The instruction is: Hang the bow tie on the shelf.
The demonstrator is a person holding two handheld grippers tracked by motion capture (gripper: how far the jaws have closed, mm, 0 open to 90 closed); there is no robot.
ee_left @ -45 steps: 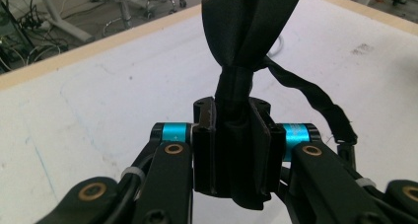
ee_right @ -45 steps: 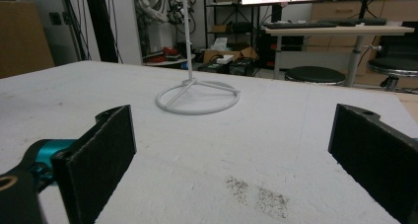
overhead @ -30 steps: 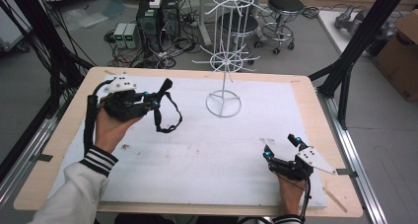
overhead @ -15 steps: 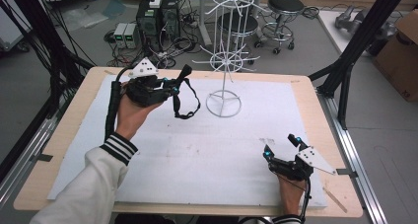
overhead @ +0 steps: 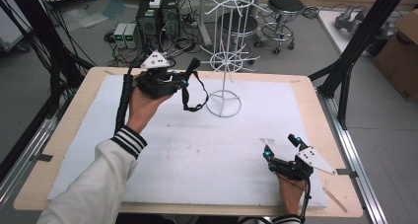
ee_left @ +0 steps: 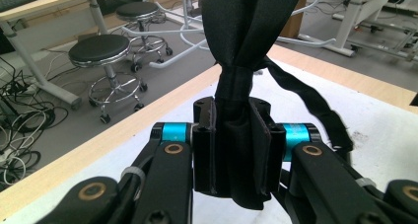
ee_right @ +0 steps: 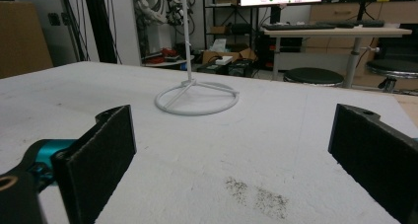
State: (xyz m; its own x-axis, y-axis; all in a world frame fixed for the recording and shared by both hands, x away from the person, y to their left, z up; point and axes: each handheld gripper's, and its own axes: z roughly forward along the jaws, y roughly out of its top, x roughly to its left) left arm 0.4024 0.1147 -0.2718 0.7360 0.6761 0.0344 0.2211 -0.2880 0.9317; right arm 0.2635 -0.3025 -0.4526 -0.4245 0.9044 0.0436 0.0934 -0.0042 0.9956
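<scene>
Your bench (overhead: 69, 135) carried a white foam sheet (overhead: 197, 155) across nearly all of its top, and toward the far side of that sheet stood the white wire rack (overhead: 224, 61), its ring base (overhead: 223, 105) flat on the foam and its thin spokes fanning out in tiers above. Your left arm, in a pale sleeve (overhead: 93, 184) with a striped cuff, reached from the near edge to a spot just left of the rack. There you held the left gripper (overhead: 182, 81) raised off the sheet, jaws pointing toward the rack's pole and pressed tight on a black strap (overhead: 194, 93). In the left gripper view the strap (ee_left: 241, 135) sat bunched between the two jaws, with folds spreading above them and one end trailing off to the right; from above, a loop of it hung beside the rack's base without touching it. Your right gripper (overhead: 281, 147) rested low on the sheet well to the near right of the rack, jaws wide apart and holding nothing. A faint grey smudge (ee_right: 256, 194) marked the foam between those jaws.
</scene>
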